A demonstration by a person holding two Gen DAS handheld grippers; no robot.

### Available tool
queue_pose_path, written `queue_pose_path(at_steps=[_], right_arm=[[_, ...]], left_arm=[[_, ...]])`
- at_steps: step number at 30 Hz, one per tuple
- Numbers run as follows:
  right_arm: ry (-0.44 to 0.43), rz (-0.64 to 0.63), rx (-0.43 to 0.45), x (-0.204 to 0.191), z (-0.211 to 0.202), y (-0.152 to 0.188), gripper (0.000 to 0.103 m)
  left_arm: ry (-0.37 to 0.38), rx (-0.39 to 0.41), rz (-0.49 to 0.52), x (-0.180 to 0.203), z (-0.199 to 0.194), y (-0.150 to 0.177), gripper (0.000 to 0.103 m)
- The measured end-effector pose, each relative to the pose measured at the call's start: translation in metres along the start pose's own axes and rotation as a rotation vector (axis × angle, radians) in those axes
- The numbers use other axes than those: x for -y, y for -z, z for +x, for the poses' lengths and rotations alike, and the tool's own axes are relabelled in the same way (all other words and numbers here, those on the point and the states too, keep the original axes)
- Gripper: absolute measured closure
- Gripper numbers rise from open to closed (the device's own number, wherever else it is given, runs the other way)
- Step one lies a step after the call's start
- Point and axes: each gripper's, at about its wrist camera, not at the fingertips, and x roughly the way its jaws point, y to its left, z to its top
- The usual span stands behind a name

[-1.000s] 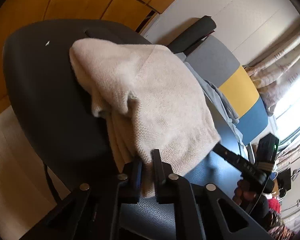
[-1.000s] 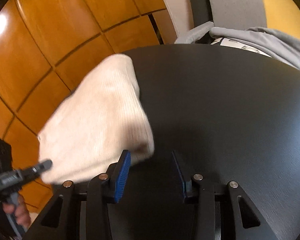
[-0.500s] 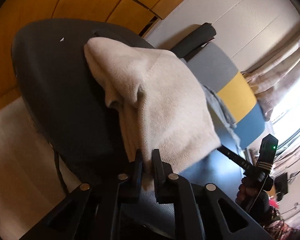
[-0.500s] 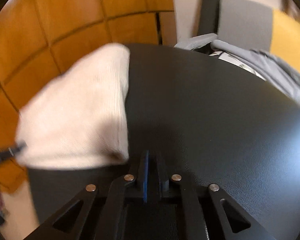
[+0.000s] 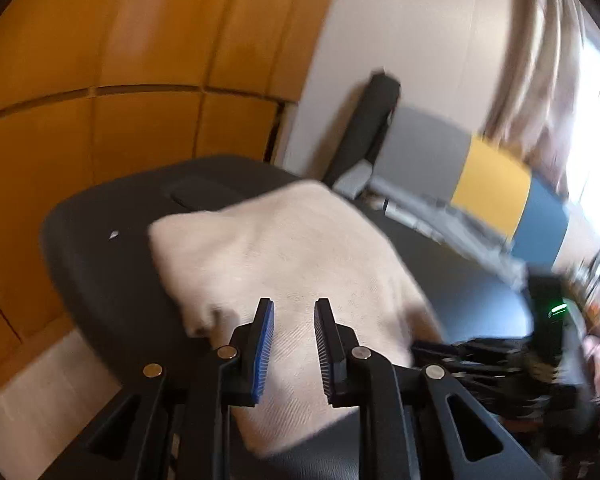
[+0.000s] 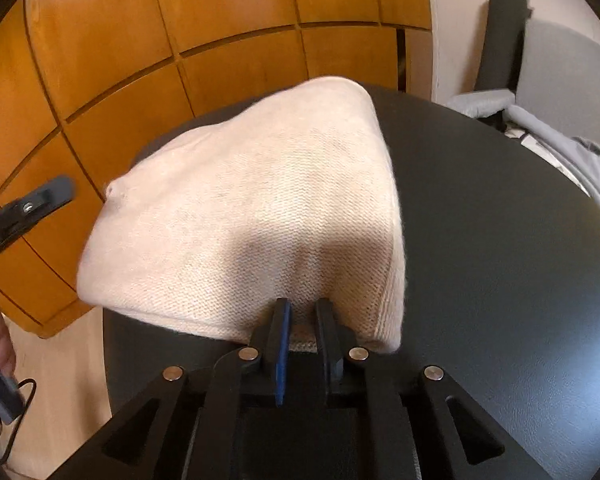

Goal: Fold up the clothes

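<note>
A cream knitted sweater [image 5: 292, 256] lies folded on the black round table [image 5: 100, 248]. My left gripper [image 5: 294, 308] hovers over its near part with the jaws a little apart and nothing between them. In the right wrist view the sweater [image 6: 260, 208] fills the left half of the table [image 6: 500, 260]. My right gripper [image 6: 303, 308] is closed on the sweater's near hem, which bunches between the fingers. The left gripper shows there at the left edge [image 6: 24, 208], and the right gripper shows blurred in the left wrist view [image 5: 424, 346].
Orange wood wall panels [image 6: 180, 40] stand behind the table. A chair with grey, yellow and blue back [image 5: 496, 184] holds a grey garment [image 6: 572, 160] at the right. A cable [image 6: 16, 420] lies on the pale floor at left.
My left gripper has let go of the sweater and opened; the sweater dropped flat onto the table. My right gripper shut empty, moved left and now pinches the sweater's hem.
</note>
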Motion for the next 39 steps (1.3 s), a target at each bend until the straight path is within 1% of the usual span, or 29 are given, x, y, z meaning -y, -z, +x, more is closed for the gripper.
queue_pose_path(at_steps=[2,3,4,5,7,8,11,12,13,14,16,17,19,20,22,23,25,26,28,30,33,35,36,37,39], right_arm=[[-0.006,0.014,-0.012,0.000,-0.003,0.006,0.087],[-0.010,0.022,-0.018,0.000,-0.004,0.008,0.086],[-0.013,0.029,-0.024,-0.001,-0.005,0.011,0.085],[-0.016,0.036,-0.030,-0.001,-0.007,0.014,0.083],[-0.022,0.051,-0.042,-0.001,-0.009,0.019,0.071],[-0.025,0.058,-0.048,-0.001,-0.011,0.022,0.070],[-0.035,0.080,-0.066,-0.002,-0.015,0.030,0.066],[-0.038,0.087,-0.072,-0.002,-0.016,0.033,0.065],[-0.041,0.094,-0.078,-0.002,-0.017,0.036,0.065],[-0.044,0.101,-0.084,-0.002,-0.019,0.039,0.064],[-0.051,0.116,-0.096,-0.002,-0.021,0.044,0.062],[-0.049,0.121,-0.100,-0.001,-0.023,0.047,0.062],[-0.041,0.140,-0.082,0.007,-0.034,0.051,0.062],[-0.040,0.159,-0.071,0.011,-0.041,0.054,0.062],[-0.049,0.233,-0.056,0.022,-0.053,0.062,0.062],[-0.053,0.267,-0.048,0.029,-0.059,0.065,0.061],[-0.041,0.323,-0.029,0.043,-0.075,0.071,0.060],[-0.030,0.351,-0.018,0.051,-0.083,0.074,0.060],[0.006,0.408,0.008,0.071,-0.100,0.083,0.057],[0.026,0.482,0.027,0.089,-0.110,0.094,0.055],[0.010,0.546,0.061,0.103,-0.116,0.103,0.055],[-0.006,0.506,0.057,0.095,-0.106,0.098,0.055],[-0.022,0.467,0.052,0.085,-0.099,0.094,0.053],[-0.035,0.430,0.050,0.076,-0.091,0.089,0.049],[-0.065,0.329,0.038,0.052,-0.075,0.081,0.043]], left_arm=[[-0.038,-0.070,0.031,0.005,0.030,-0.004,0.084],[-0.103,-0.115,0.049,0.004,0.048,-0.006,0.084],[-0.124,-0.138,0.052,-0.003,0.056,-0.004,0.086],[-0.141,-0.158,0.054,-0.010,0.064,-0.001,0.086],[-0.164,-0.144,0.077,-0.013,0.067,0.000,0.086],[-0.175,-0.136,0.089,-0.014,0.069,0.001,0.086],[-0.156,-0.146,0.096,-0.016,0.068,0.000,0.086],[-0.147,-0.153,0.078,-0.018,0.066,-0.002,0.086],[-0.146,-0.145,0.039,-0.019,0.059,-0.005,0.086],[-0.141,-0.105,-0.012,-0.018,0.046,-0.006,0.086],[-0.084,-0.005,-0.058,-0.005,0.022,-0.005,0.086],[-0.057,0.034,-0.043,0.006,0.014,-0.003,0.084],[-0.036,0.051,0.056,0.036,0.016,0.004,0.084],[-0.031,0.036,0.106,0.047,0.024,0.005,0.083],[-0.058,-0.036,0.204,0.068,0.052,0.009,0.083],[-0.080,-0.079,0.227,0.073,0.067,0.012,0.083],[-0.097,-0.093,0.218,0.071,0.080,0.012,0.083],[-0.104,-0.099,0.213,0.070,0.087,0.011,0.081],[-0.120,-0.109,0.202,0.067,0.099,0.011,0.081],[-0.129,-0.130,0.197,0.065,0.109,-0.001,0.081],[-0.124,-0.150,0.158,0.067,0.110,-0.004,0.081],[-0.115,-0.153,0.119,0.068,0.101,-0.003,0.081],[-0.104,-0.150,0.102,0.068,0.093,0.000,0.081],[-0.108,-0.149,0.093,0.069,0.086,0.003,0.081],[-0.120,-0.148,0.076,0.071,0.072,0.011,0.081]])
